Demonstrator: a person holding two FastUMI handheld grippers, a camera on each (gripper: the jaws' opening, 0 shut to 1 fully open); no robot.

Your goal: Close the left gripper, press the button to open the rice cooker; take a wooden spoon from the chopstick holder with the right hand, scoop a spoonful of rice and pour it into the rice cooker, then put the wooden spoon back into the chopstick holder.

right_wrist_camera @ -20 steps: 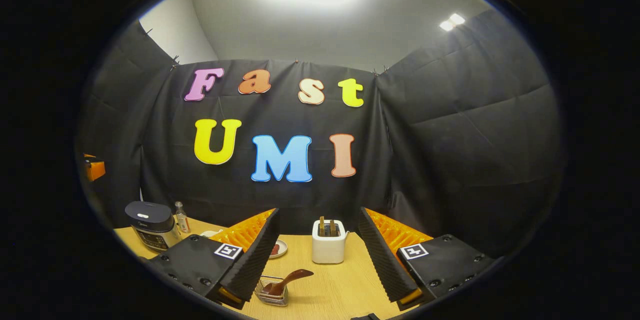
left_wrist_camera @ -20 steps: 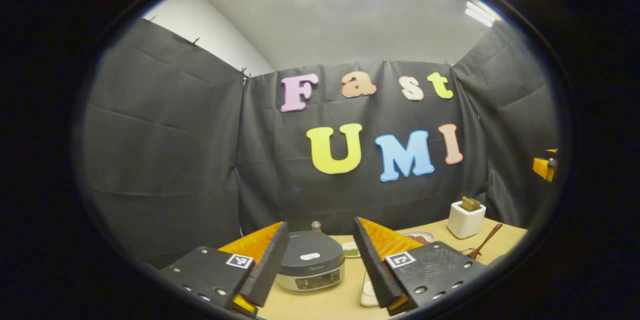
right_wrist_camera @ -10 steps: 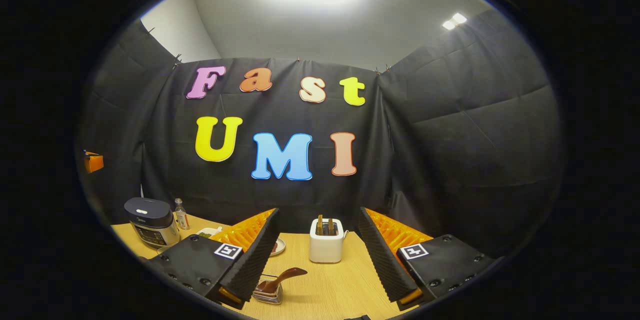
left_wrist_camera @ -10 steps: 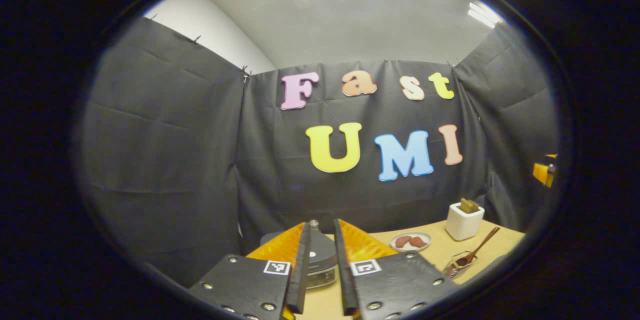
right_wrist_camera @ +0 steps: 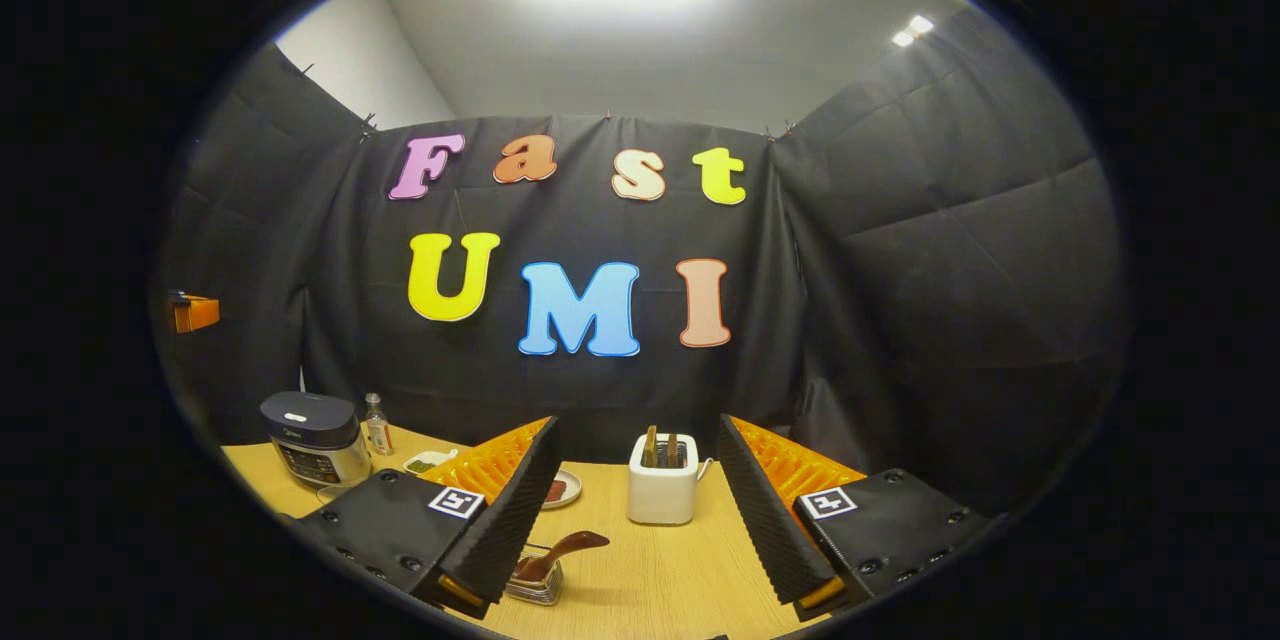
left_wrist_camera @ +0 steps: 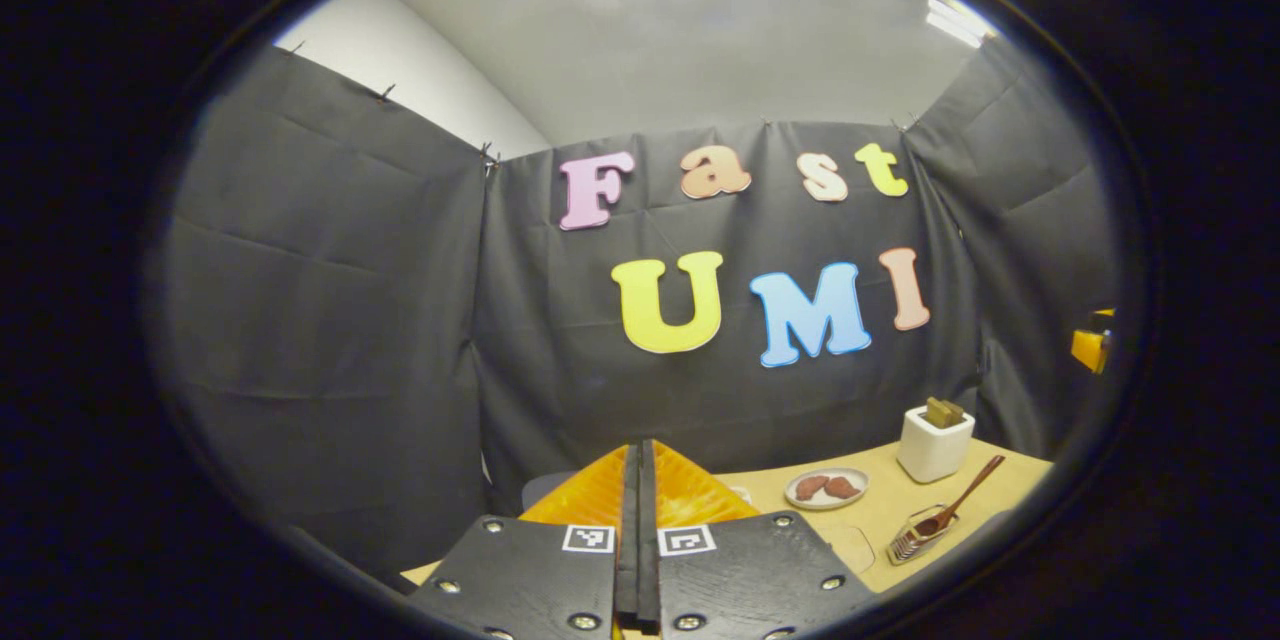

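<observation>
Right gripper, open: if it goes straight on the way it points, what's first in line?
Likely the white chopstick holder, centred between the open right gripper fingers, across bare table; depth unclear.

The left gripper (left_wrist_camera: pixel 637 530), fingers pressed flat together, blocks nearly all of the rice cooker (left_wrist_camera: pixel 545 490) in the left gripper view; just a dark sliver peeks out beside them. In the right gripper view, the right gripper (right_wrist_camera: pixel 635 505) has its near finger (right_wrist_camera: pixel 505 520) covering part of the small plate (right_wrist_camera: pixel 565 492) and the edge of the clear dish (right_wrist_camera: pixel 535 585). The rice cooker's button is too small to make out. What the chopstick holder (right_wrist_camera: pixel 661 490) carries is only brown stubs.
</observation>
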